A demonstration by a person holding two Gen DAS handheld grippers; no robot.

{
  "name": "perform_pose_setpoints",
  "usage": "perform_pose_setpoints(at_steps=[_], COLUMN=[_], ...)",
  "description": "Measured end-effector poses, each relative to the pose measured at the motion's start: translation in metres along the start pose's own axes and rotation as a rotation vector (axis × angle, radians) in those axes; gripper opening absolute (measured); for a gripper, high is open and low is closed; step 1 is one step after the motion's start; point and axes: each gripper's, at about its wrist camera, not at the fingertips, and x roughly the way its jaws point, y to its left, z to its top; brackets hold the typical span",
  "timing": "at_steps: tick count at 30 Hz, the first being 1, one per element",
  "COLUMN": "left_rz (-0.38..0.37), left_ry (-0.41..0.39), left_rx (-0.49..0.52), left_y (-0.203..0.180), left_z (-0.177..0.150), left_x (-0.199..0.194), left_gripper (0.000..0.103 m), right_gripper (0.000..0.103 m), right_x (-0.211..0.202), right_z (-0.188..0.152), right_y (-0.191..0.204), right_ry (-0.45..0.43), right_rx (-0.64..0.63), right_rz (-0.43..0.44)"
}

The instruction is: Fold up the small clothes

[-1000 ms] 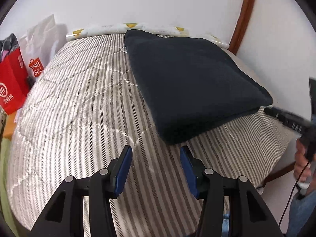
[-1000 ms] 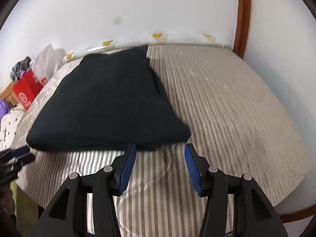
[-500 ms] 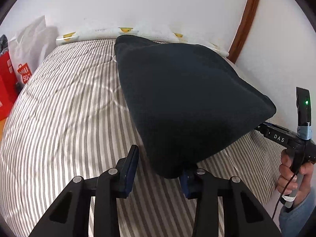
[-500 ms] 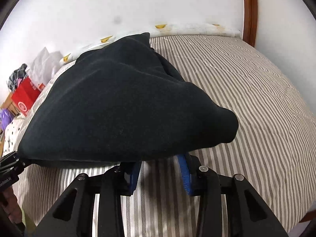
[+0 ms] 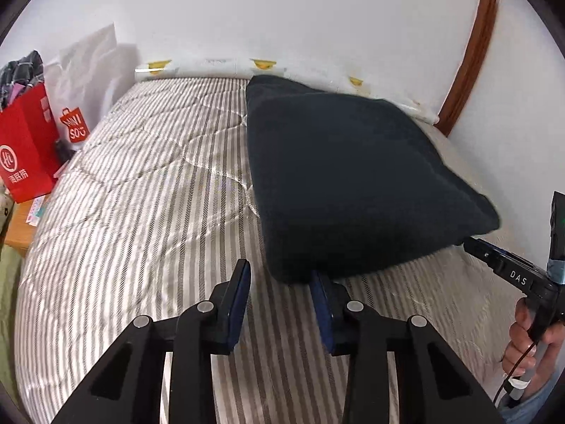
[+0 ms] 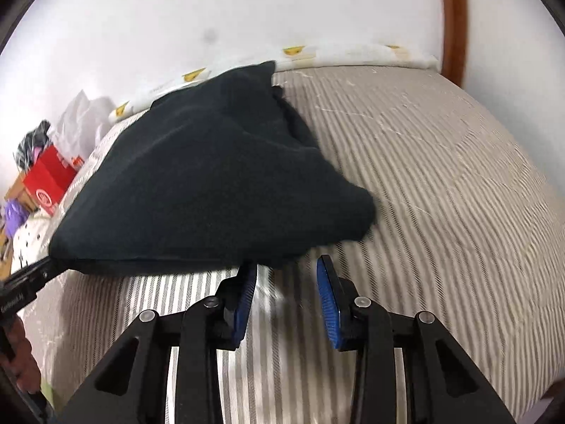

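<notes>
A dark folded garment (image 5: pixel 346 176) lies on the striped bed (image 5: pixel 148 194), its near edge raised off the cover. My left gripper (image 5: pixel 280 279) is open, its right blue pad against the garment's near left corner. In the right wrist view the garment (image 6: pixel 212 183) fills the left and middle, and my right gripper (image 6: pixel 287 268) is open with its left pad just under the garment's near right corner. Neither gripper holds the cloth. The other gripper shows at the frame edge in each view (image 5: pixel 508 272) (image 6: pixel 24 282).
Red shopping bags (image 5: pixel 24 155) and a white bag (image 5: pixel 88 67) stand left of the bed. A white patterned roll (image 5: pixel 212 69) lines the wall at the far edge. A brown wooden frame (image 5: pixel 473 53) runs up the wall on the right.
Half a second ago both grippers were shut on the garment's near corners and lifted it. Now both have opened and drawn back slightly, and the garment has dropped lower.
</notes>
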Motion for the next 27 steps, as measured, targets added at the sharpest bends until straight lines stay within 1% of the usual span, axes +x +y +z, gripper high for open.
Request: perform_pose_setpoints(at_steps=[4,6,7,8,10,11,12,13,14,16,17,18,19,20,21,23,25,27], left_rz=[0.001,-0.002,0.002,0.004,0.01,0.017,0.024,0.037,0.044,0.06,0.072,0.082,0.086,0.09,0.096,0.113,0.108,0.108], left_ry=[-0.037,-0.061,-0.069,-0.078,-0.097,-0.109,-0.119,-0.132,-0.143,-0.167,-0.175,-0.18,-0.19,-0.199,-0.207,-0.221,-0.22,-0.218], left_rx=[-0.006,-0.003,-0.001,0.002,0.006,0.007,0.01,0.016,0.022,0.04,0.043,0.046,0.05,0.052,0.051,0.045,0.052,0.069], left_y=[-0.003,-0.006,-0.01,-0.013,-0.02,-0.023,-0.025,-0.029,-0.032,-0.039,-0.041,-0.044,-0.048,-0.05,-0.052,-0.057,-0.064,-0.07], left_z=[-0.001,-0.001,-0.002,-0.003,-0.005,-0.006,-0.007,-0.008,-0.009,-0.012,-0.013,-0.013,-0.014,-0.014,-0.014,-0.015,-0.015,-0.017], left_x=[-0.03,-0.047,-0.056,-0.065,-0.084,-0.094,-0.102,-0.112,-0.12,-0.137,-0.144,-0.149,-0.157,-0.162,-0.166,-0.175,-0.18,-0.183], left_gripper=[0.032,0.033,0.034,0.035,0.037,0.042,0.045,0.053,0.059,0.063,0.067,0.069,0.075,0.078,0.079,0.084,0.087,0.088], right_gripper=[0.035,0.038,0.043,0.052,0.062,0.067,0.069,0.072,0.072,0.072,0.076,0.08,0.09,0.098,0.101,0.101,0.102,0.102], right_x=[-0.043,-0.068,-0.076,-0.086,-0.11,-0.119,-0.129,-0.14,-0.149,-0.164,-0.171,-0.179,-0.184,-0.19,-0.197,-0.206,-0.213,-0.218], right_z=[-0.004,-0.003,-0.003,-0.003,-0.005,-0.005,-0.006,-0.006,-0.007,-0.008,-0.009,-0.011,-0.012,-0.014,-0.016,-0.018,-0.02,-0.021], right_y=[0.005,0.012,0.015,0.017,0.026,0.028,0.031,0.032,0.034,0.037,0.039,0.042,0.044,0.045,0.046,0.045,0.039,0.035], right_ry=[-0.055,-0.074,-0.081,-0.091,-0.127,-0.139,-0.148,-0.154,-0.159,-0.155,-0.158,-0.167,-0.182,-0.198,-0.212,-0.216,-0.217,-0.213], right_rx=[-0.016,-0.029,-0.031,-0.031,-0.043,-0.047,-0.048,-0.044,-0.035,-0.038,-0.046,-0.059,-0.072,-0.083,-0.089,-0.087,-0.078,-0.076], right_rz=[-0.03,-0.047,-0.054,-0.062,-0.066,-0.065,-0.065,-0.067,-0.065,-0.057,-0.062,-0.081,-0.104,-0.128,-0.151,-0.174,-0.171,-0.171])
